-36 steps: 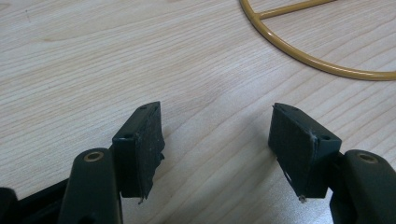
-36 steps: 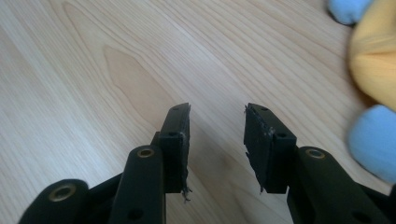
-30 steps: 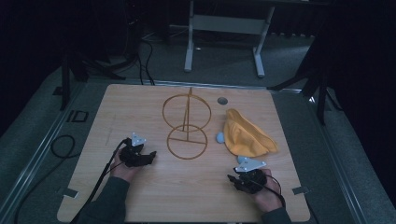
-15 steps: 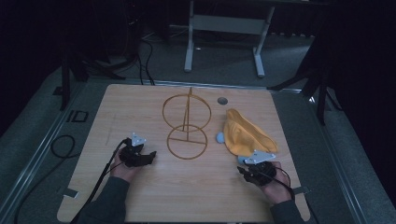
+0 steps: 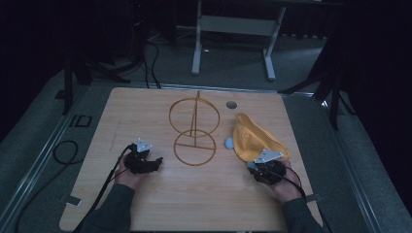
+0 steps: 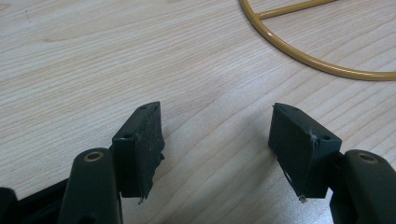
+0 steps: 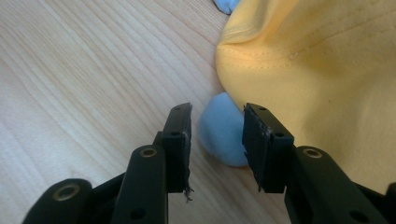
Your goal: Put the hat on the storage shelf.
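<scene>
The left gripper is resting at the lower left of the wooden table, jaws spread wide over bare wood beside the yellow wire stand; the right gripper, partly open, is straddling a blue disc without gripping it, against the orange cloth at lower right.

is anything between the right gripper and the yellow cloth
Nothing visible blocks it. The right gripper is open at the edge of the yellow cloth, with a small blue piece on the wooden table just beyond its jaws, tucked against the cloth's hem.
</scene>
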### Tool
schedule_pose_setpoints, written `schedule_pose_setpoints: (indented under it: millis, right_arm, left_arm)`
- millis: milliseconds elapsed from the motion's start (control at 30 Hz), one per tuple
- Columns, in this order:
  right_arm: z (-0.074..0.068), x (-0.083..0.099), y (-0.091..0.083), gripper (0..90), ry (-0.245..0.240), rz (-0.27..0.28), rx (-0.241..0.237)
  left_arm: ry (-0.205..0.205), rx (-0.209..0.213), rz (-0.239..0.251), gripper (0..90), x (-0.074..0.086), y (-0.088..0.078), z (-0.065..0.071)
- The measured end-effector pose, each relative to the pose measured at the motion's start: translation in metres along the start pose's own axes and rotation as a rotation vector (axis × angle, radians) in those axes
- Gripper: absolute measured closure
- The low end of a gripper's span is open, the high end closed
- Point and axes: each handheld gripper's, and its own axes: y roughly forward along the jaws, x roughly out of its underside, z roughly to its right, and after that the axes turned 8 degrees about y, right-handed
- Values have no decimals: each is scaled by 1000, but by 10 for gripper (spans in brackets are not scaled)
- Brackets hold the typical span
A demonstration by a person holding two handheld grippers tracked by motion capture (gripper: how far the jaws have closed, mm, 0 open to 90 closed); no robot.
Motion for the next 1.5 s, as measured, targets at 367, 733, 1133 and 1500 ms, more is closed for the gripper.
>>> schedule_pose_setpoints:
  millis: [367,733,1133,1500]
  right_arm:
    - [8,-1,12,580,31,-42,-20]
    - [15,-4,20,638,58,-92,-33]
    - [10,-9,17,838,45,-89,9]
    - [5,-16,0,839,21,-58,-14]
  left_arm:
    - [1,0,0,355,0,0,0]
    - [0,0,0,355,0,0,0]
    - [0,0,0,355,0,0,0]
    - [0,0,1,355,0,0,0]
